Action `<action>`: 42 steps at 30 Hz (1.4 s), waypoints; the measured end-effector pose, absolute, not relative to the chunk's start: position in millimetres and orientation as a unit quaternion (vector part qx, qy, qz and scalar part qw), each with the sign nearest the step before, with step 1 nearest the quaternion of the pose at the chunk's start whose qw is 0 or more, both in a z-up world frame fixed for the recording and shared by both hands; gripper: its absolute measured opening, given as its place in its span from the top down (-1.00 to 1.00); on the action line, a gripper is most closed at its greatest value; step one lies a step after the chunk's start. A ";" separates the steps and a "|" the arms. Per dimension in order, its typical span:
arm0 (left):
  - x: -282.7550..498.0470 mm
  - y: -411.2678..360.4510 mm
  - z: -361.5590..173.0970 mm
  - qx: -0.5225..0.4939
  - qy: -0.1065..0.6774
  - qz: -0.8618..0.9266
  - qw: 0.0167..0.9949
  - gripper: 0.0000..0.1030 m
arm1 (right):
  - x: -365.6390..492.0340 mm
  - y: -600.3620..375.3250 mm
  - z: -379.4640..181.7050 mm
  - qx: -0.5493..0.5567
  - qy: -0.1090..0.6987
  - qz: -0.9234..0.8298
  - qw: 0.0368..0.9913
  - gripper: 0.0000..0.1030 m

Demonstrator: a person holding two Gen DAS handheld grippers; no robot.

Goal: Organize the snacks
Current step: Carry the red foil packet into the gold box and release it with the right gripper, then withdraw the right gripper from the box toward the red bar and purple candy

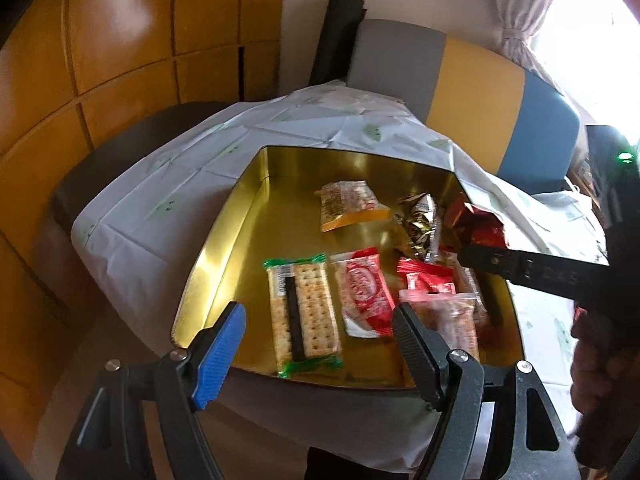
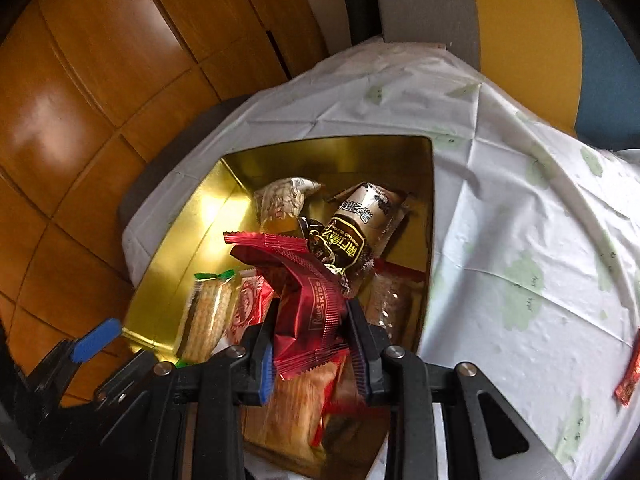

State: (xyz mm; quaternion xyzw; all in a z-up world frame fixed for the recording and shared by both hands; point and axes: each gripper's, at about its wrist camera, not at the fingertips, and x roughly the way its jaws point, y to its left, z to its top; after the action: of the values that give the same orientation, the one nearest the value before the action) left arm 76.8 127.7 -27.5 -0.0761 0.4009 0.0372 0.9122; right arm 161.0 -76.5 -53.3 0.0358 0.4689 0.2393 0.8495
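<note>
Here, right tongs clamped red wrapper above gold tin, positioned for drop among snacks already inside. Left tongs stood wide, empty, over near rim, beside cracker pack, likely awaiting next item.

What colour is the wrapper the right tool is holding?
Shiny dark red wrapper, best seen in the right wrist view.

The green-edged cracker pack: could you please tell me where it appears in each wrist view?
Left wrist: cracker pack lies lower centre, between the open left gripper fingers.
Right wrist: cracker pack sits lower left, beside the held red wrapper.
Shared landmark: gold tin.
</note>
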 end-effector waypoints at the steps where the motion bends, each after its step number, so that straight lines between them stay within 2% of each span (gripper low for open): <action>1: 77.3 129.8 -29.6 -0.080 0.404 0.038 0.910 -0.48 | 164.3 -73.2 -57.2 0.026 0.470 0.233 0.851 0.39; 11: 80.5 131.1 -39.0 -0.084 0.415 0.037 0.905 -0.48 | 152.9 -71.1 -73.9 -0.024 0.469 0.211 0.857 0.34; 15: 78.5 126.7 -37.9 -0.077 0.414 0.034 0.906 -0.48 | 147.5 -63.1 -77.9 -0.063 0.452 0.194 0.868 0.51; 17: 76.0 125.9 -35.3 -0.074 0.411 0.034 0.908 -0.48 | 148.6 -62.9 -78.2 -0.066 0.446 0.188 0.873 0.51; 27: 70.6 118.7 -25.9 -0.064 0.401 0.028 0.914 -0.48 | 121.1 -93.4 -47.0 -0.009 0.417 0.195 0.887 0.43; 38: 64.0 99.5 -17.6 -0.052 0.395 0.007 0.917 -0.48 | 96.2 -135.9 -42.9 0.016 0.404 0.152 0.902 0.43; 42: 63.1 95.6 -15.2 -0.046 0.393 0.003 0.918 -0.48 | 88.2 -148.0 -42.7 0.019 0.398 0.136 0.907 0.34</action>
State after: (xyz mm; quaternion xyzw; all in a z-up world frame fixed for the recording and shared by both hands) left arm 63.1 95.6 -15.2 -0.0464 0.3933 0.0032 0.9182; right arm 88.2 -148.0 -42.7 0.0186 0.3976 0.1364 0.9072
